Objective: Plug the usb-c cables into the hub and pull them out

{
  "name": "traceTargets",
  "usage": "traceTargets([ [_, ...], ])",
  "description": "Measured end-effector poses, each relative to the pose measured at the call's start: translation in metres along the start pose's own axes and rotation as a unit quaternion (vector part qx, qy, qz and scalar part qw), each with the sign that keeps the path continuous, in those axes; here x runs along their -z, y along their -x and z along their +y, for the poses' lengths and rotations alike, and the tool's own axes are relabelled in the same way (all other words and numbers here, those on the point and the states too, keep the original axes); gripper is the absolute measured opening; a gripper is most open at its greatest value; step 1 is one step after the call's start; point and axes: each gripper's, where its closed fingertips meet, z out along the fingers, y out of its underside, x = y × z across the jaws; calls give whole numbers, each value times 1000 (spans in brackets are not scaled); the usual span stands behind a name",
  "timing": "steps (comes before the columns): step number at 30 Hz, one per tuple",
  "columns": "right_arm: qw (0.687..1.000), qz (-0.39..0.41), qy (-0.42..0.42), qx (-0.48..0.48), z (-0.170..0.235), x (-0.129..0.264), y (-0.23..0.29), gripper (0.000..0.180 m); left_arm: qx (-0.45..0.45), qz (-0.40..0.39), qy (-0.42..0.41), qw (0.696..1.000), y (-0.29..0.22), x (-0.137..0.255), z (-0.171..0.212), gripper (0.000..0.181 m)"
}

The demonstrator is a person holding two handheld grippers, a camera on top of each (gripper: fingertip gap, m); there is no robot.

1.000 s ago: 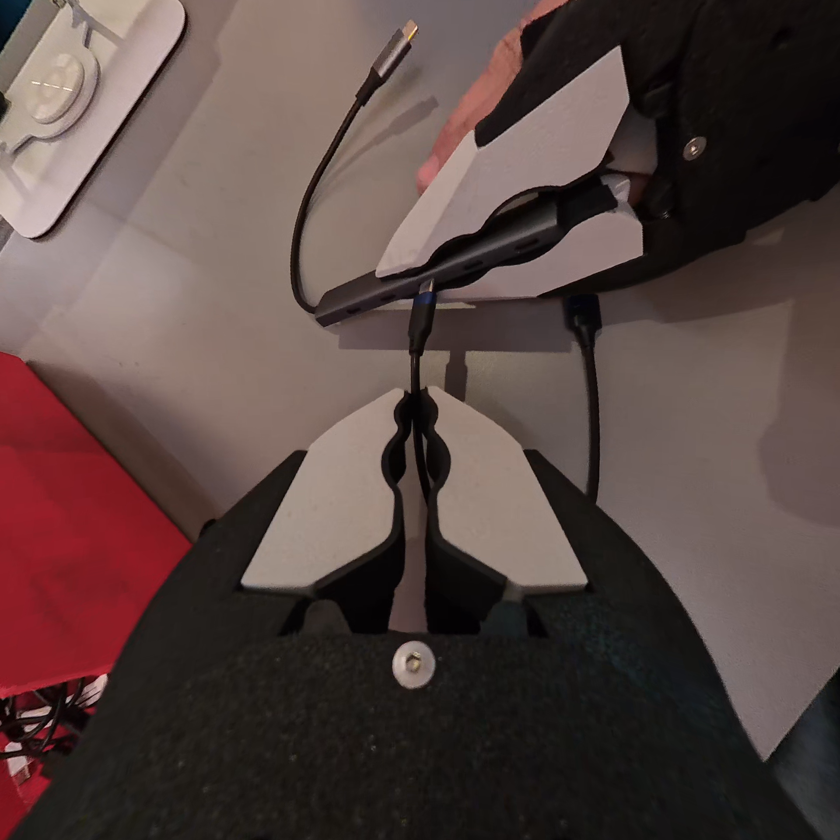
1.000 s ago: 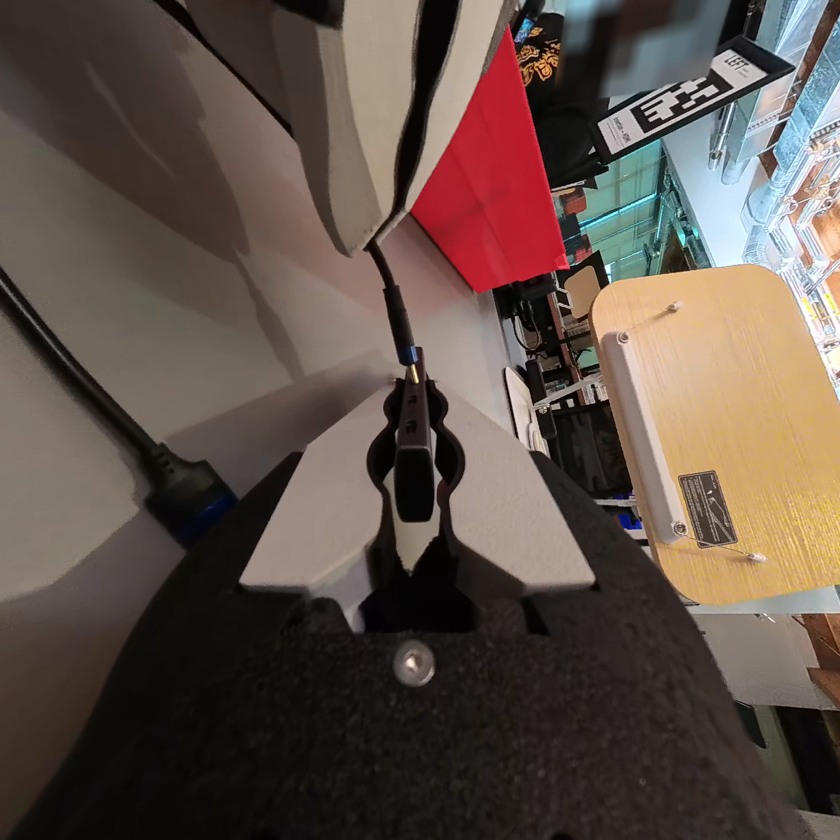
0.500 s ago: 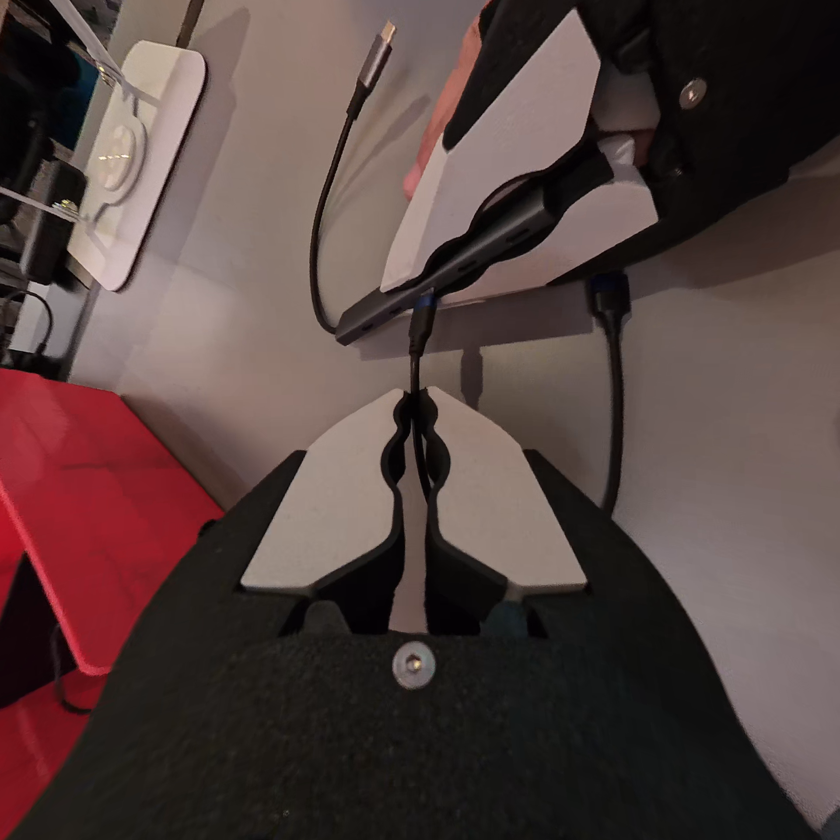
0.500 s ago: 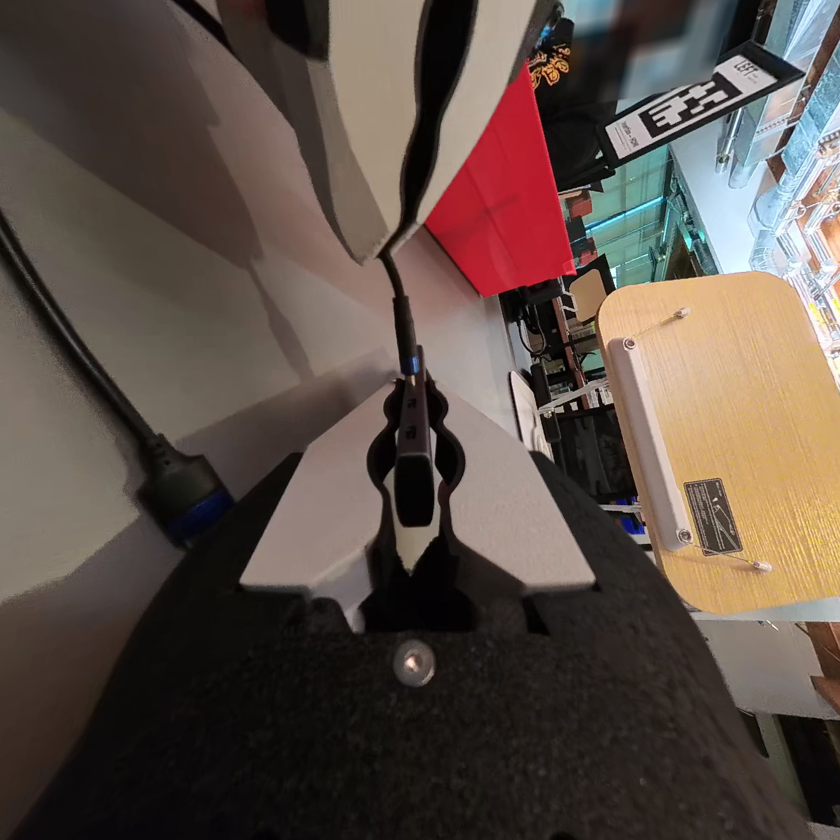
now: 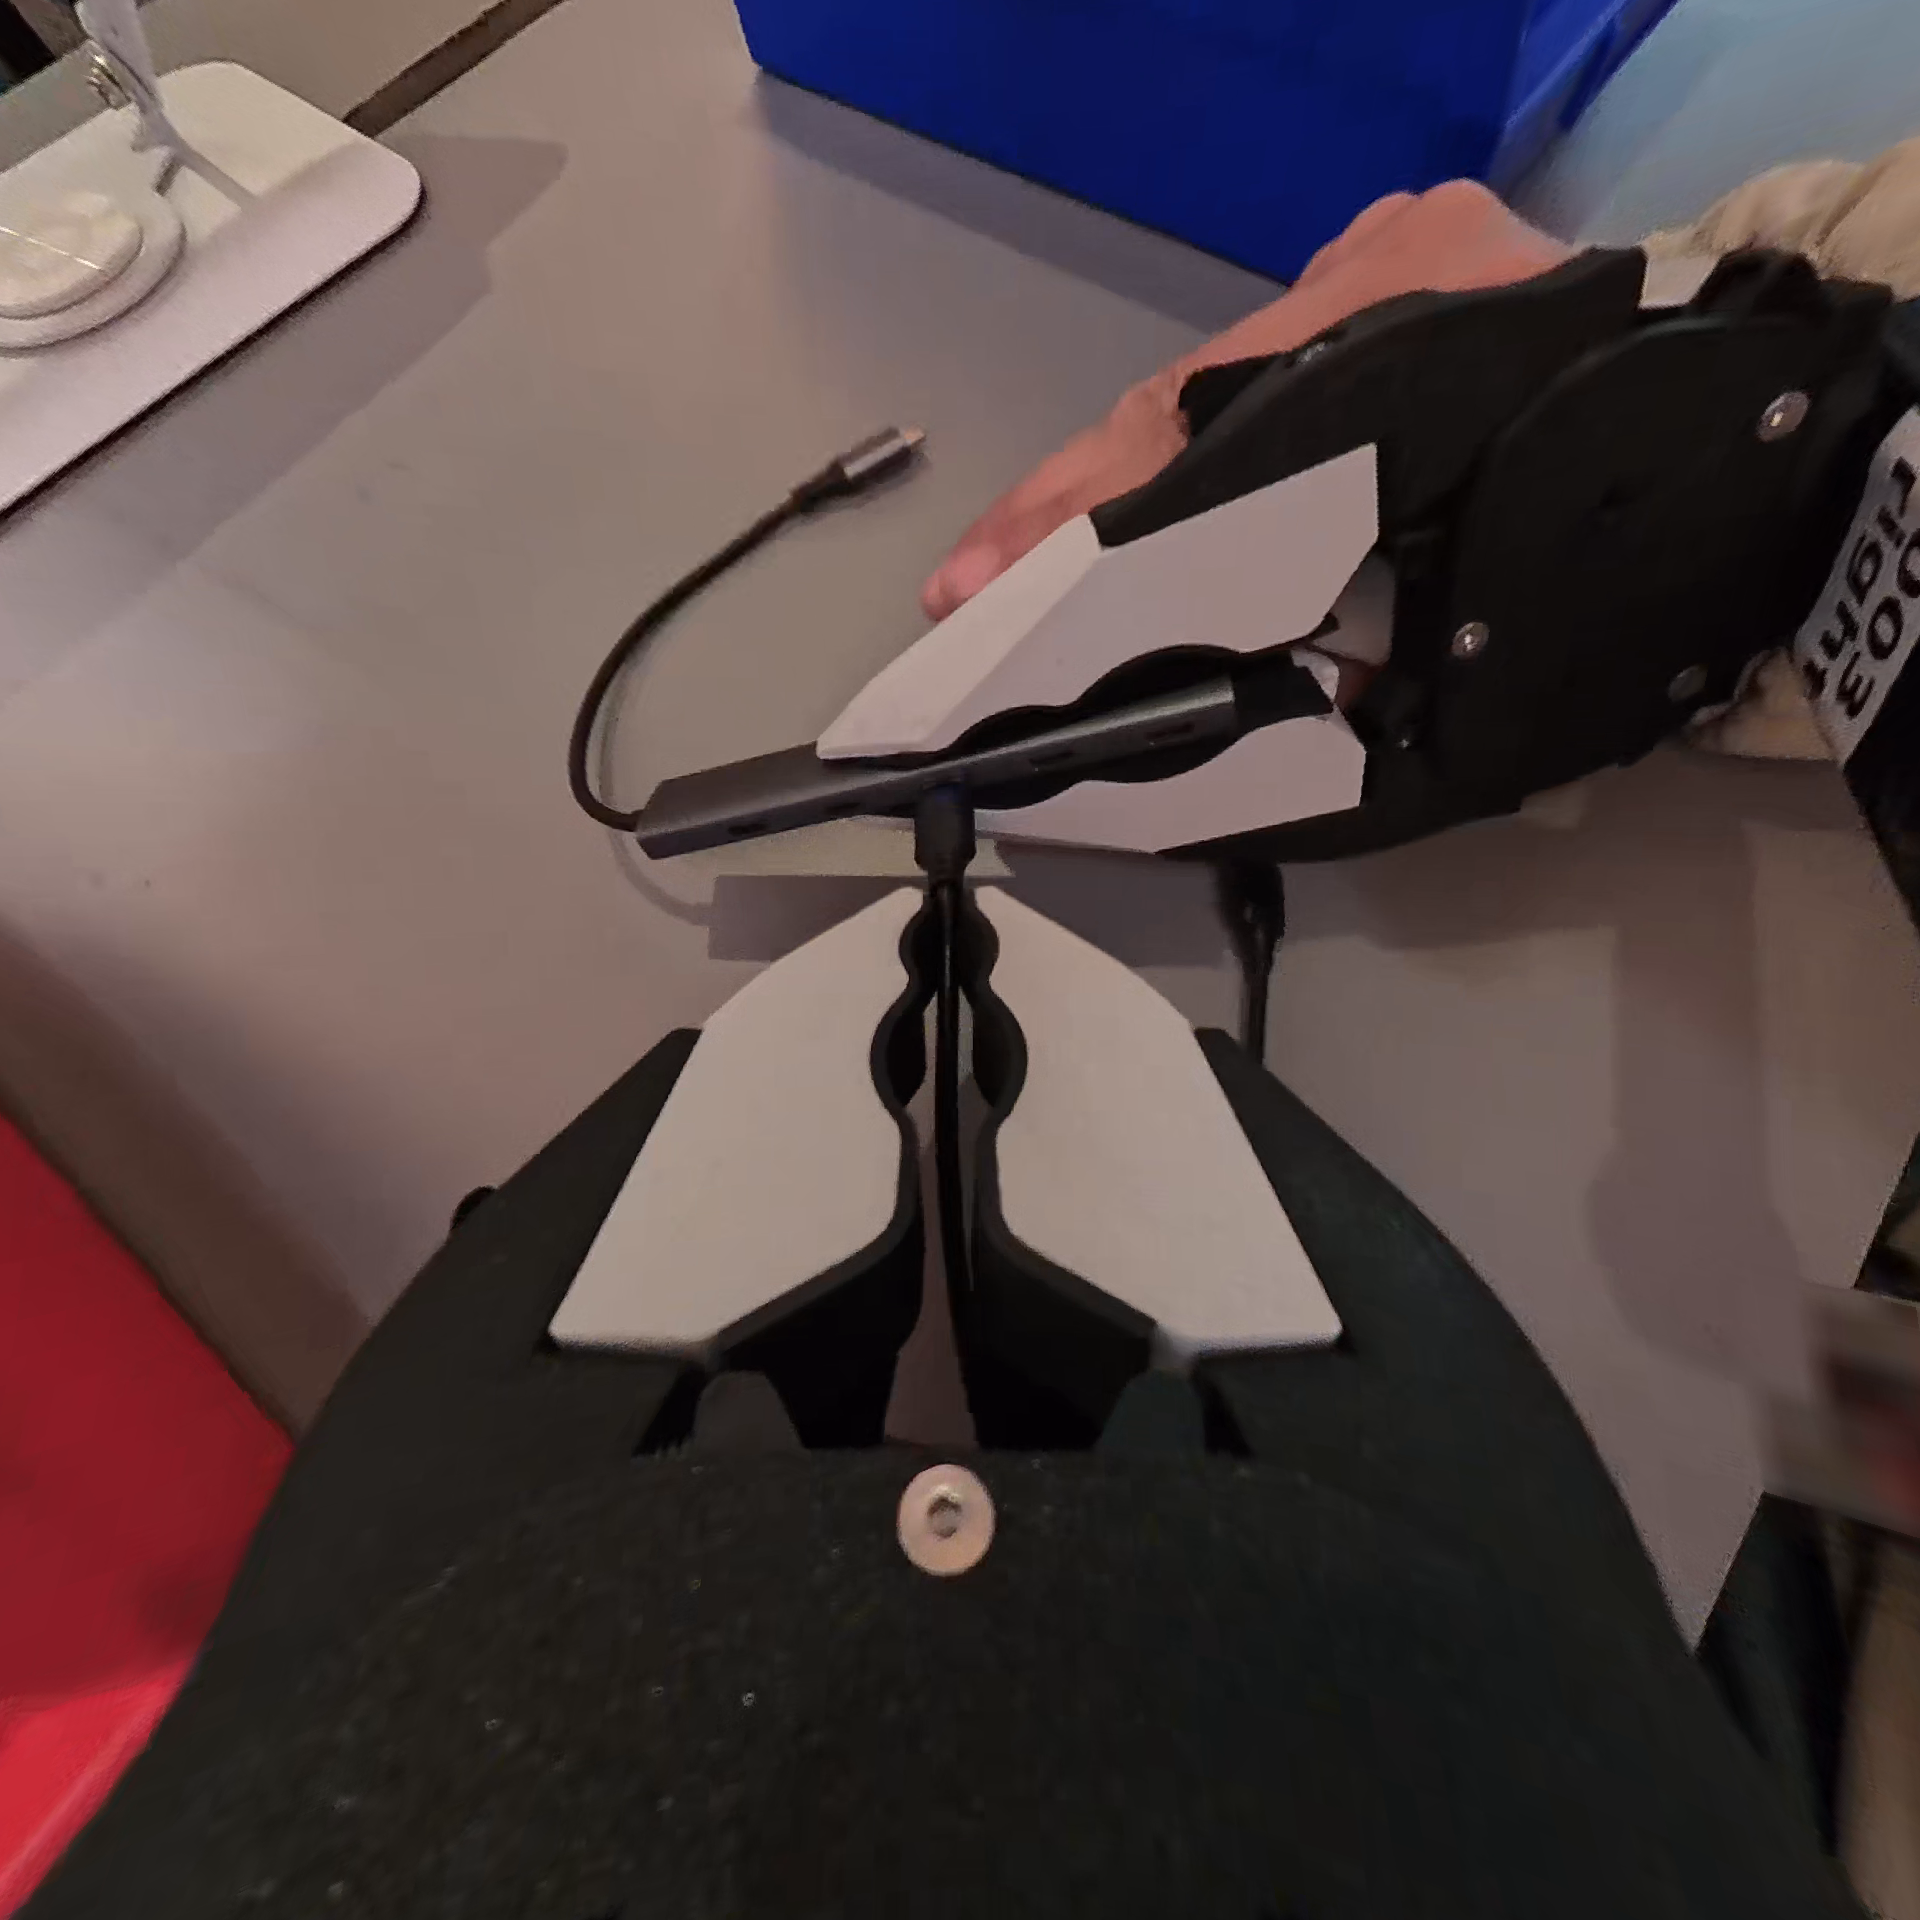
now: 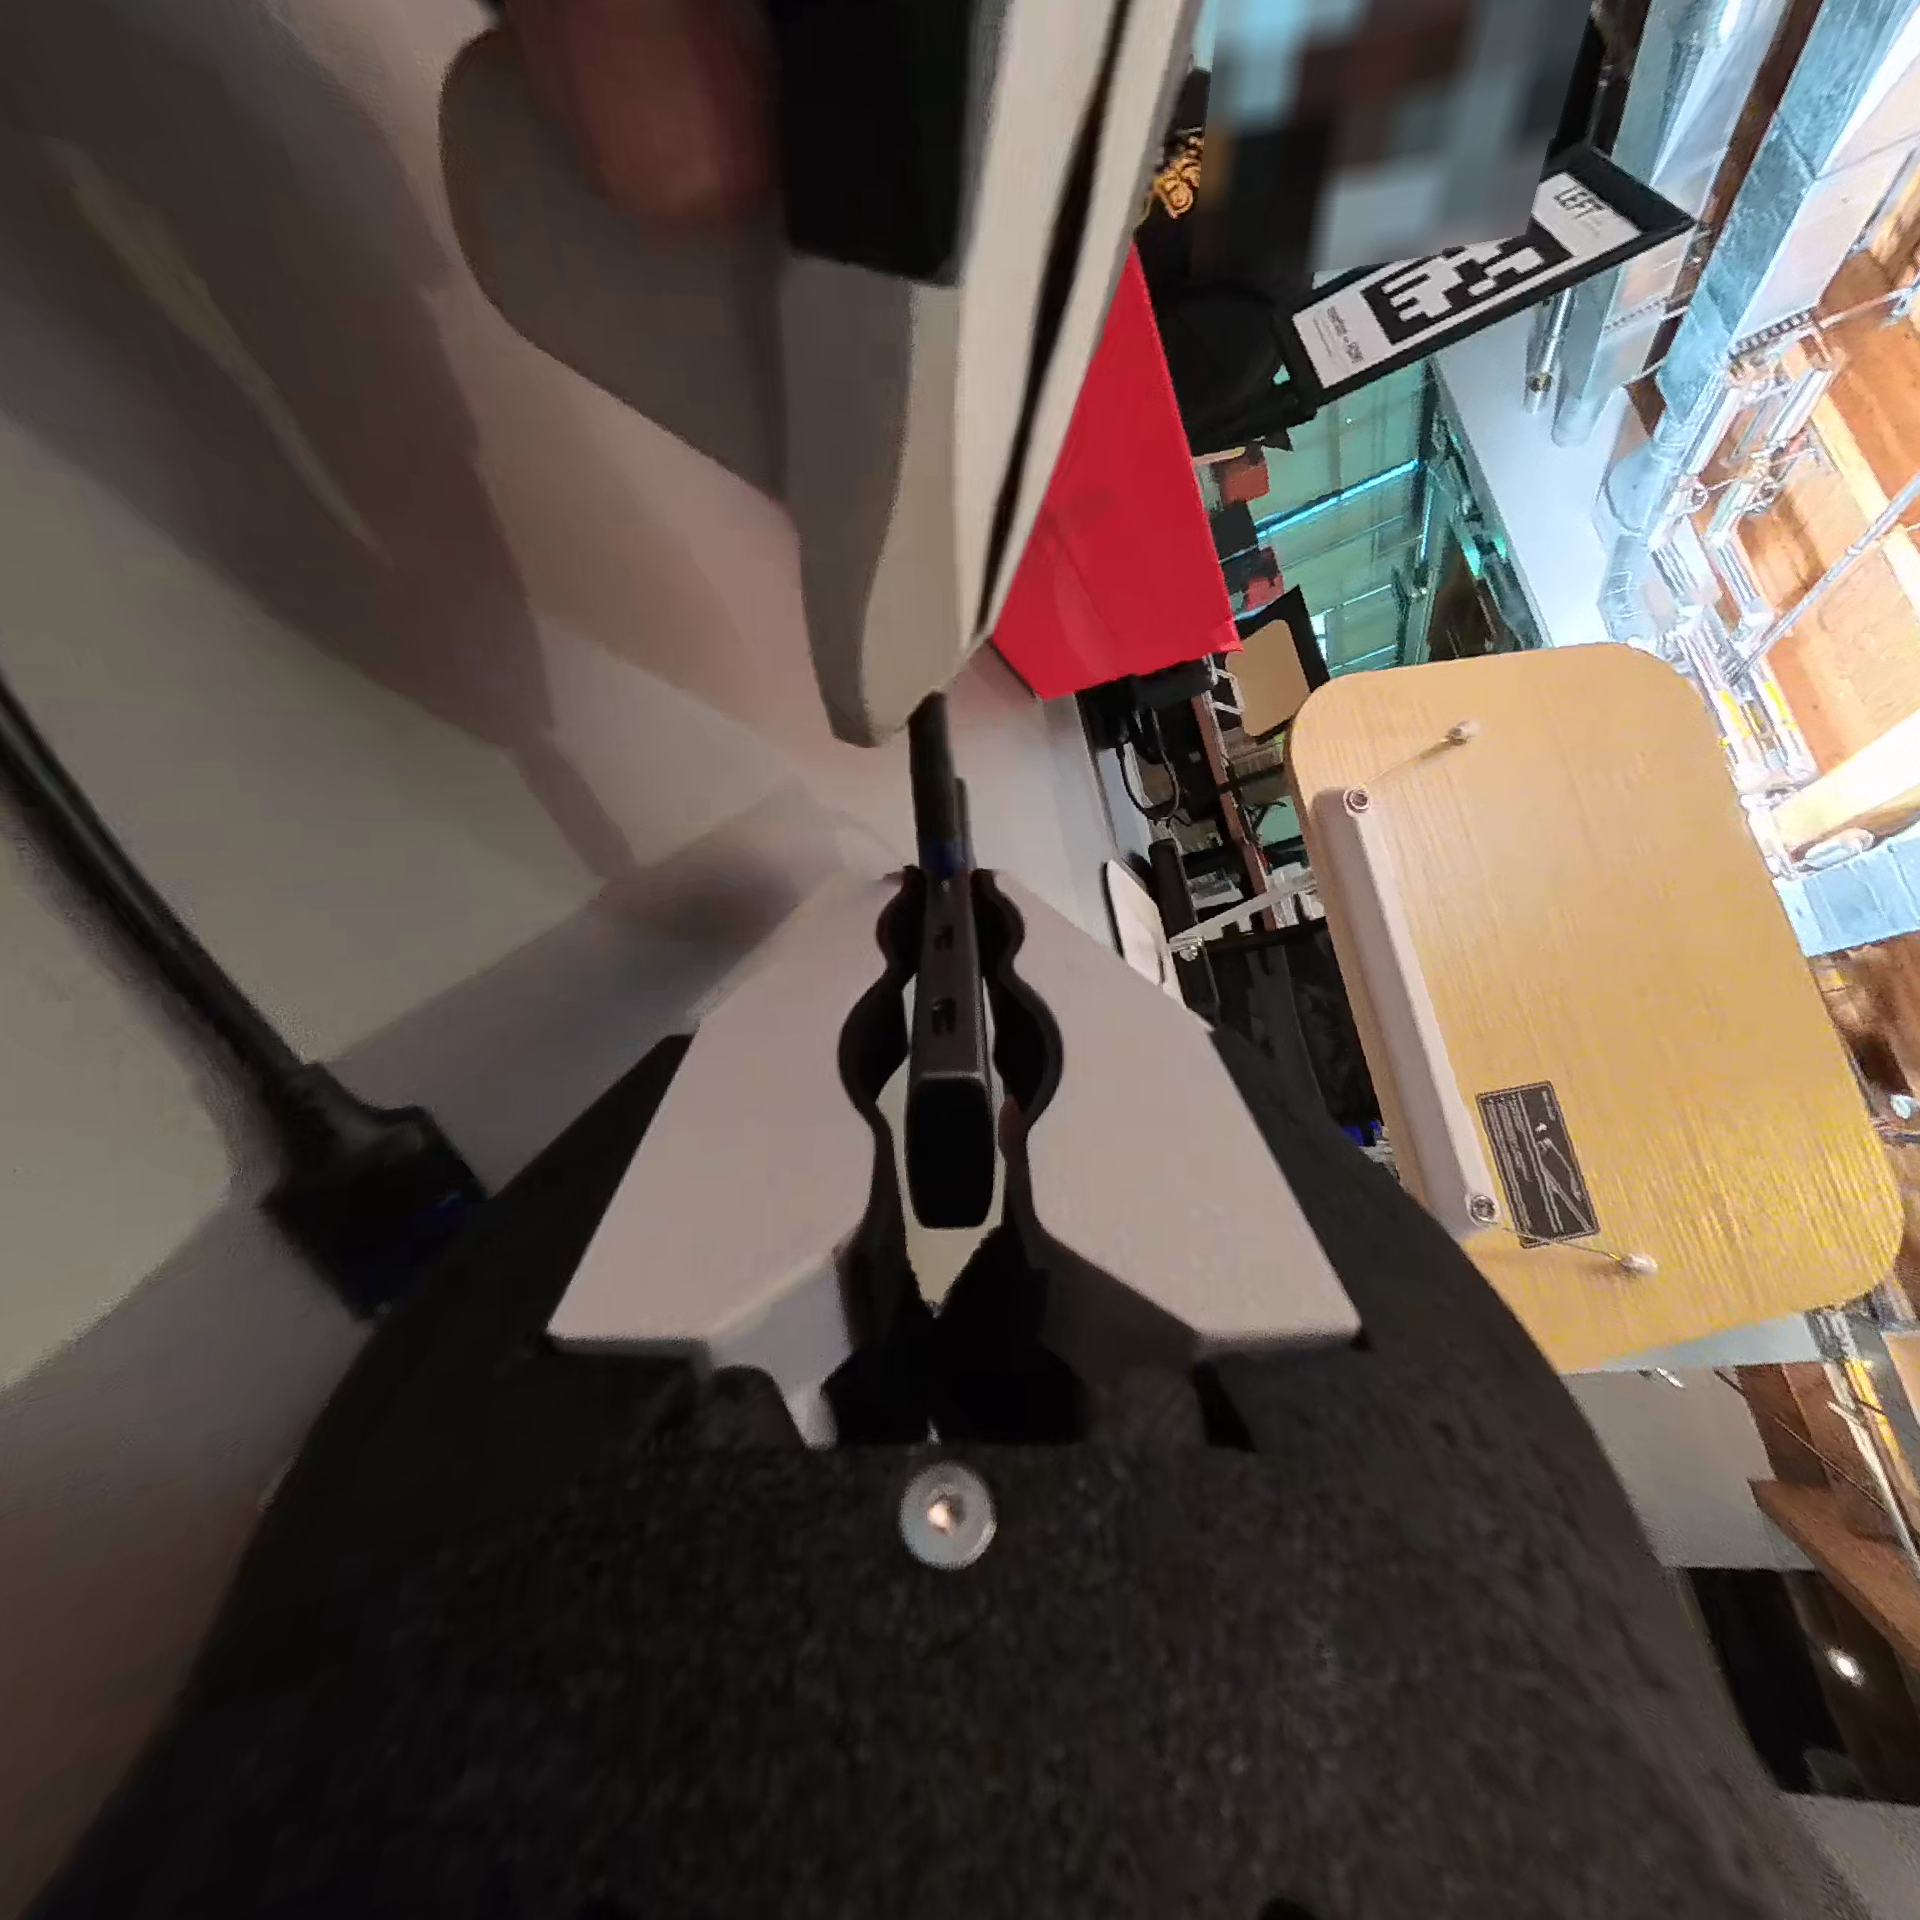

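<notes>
A slim grey hub (image 5: 790, 795) is held above the grey table (image 5: 416, 727) by my right gripper (image 5: 862, 748), which is shut on it. In the right wrist view the hub (image 6: 948, 997) sits edge-on between the right gripper's fingers (image 6: 948, 883). My left gripper (image 5: 943, 909) is shut on a thin black usb-c cable (image 5: 945, 1039). Its plug (image 5: 940, 831), with a blue ring, is in a side port of the hub. The plug also shows in the right wrist view (image 6: 935, 800). The hub's own lead (image 5: 665, 623) ends in a free connector (image 5: 878, 452) on the table.
A second black cable with a plug (image 5: 1252, 914) lies under the right gripper. A white stand base (image 5: 156, 260) is at the far left, a blue bin (image 5: 1195, 104) at the back, a red sheet (image 5: 104, 1403) at the left. A wooden board (image 6: 1610, 987) shows in the right wrist view. Left tips to right tips: about 4 cm. My right tips are roughly 35 cm from the white stand base (image 5: 156, 260).
The plug has gone fully into the hub's port; one second ago its metal tip still showed. Both views have swung, and the hub now sits flatter and farther from the white stand.
</notes>
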Motion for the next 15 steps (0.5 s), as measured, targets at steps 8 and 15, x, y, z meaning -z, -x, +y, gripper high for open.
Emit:
traceTargets([
  [8, 1000, 6, 0, 5, -1, 2, -2, 8, 6, -10, -15, 1000, 2, -3, -3, 2],
  [15, 1000, 2, 8, -3, 2, 0, -1, 9, -16, -19, -16, 1000, 2, -6, -7, 2],
])
